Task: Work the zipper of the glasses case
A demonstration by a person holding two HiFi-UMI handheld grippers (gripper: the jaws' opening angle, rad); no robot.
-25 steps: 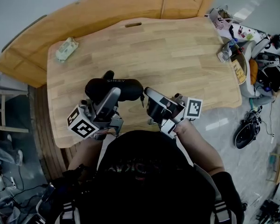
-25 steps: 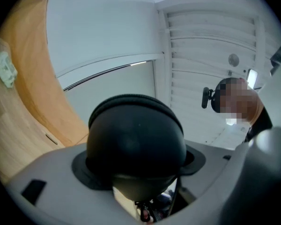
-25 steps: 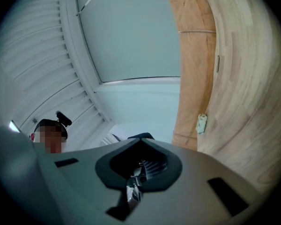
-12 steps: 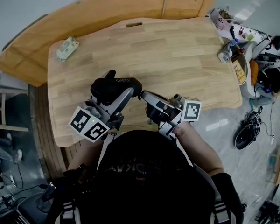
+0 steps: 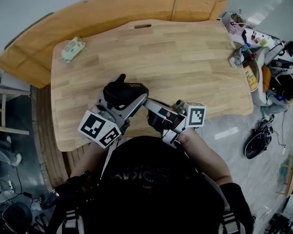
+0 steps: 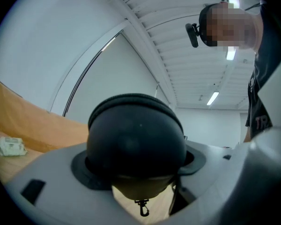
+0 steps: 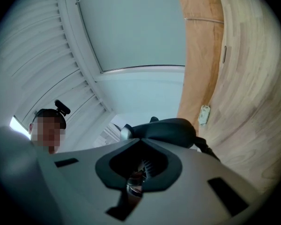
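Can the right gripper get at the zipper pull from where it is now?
Probably yes: the right gripper looks shut on a small metal pull at the end of the case, which the left gripper clamps. Nothing stands between them.

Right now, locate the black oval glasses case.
The glasses case is left of centre in the head view, by the wooden table's near edge, clamped in the left gripper, the right gripper pinching its zipper pull.
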